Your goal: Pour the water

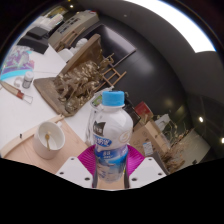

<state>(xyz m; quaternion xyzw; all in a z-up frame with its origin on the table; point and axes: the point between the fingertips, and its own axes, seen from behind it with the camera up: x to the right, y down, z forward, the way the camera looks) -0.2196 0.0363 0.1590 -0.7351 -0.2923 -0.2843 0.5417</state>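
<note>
Tabletop, pale and wide, spreads beyond the fingers, with a dark floor to its far side. Wooden model parts lie heaped on it in a big pile. Nearer stands the water bottle, clear with a blue cap and blue label, upright between the pink pads; both fingers press against its lower sides. Smallest, a white cup sits just beside the bottle, on the table.
</note>
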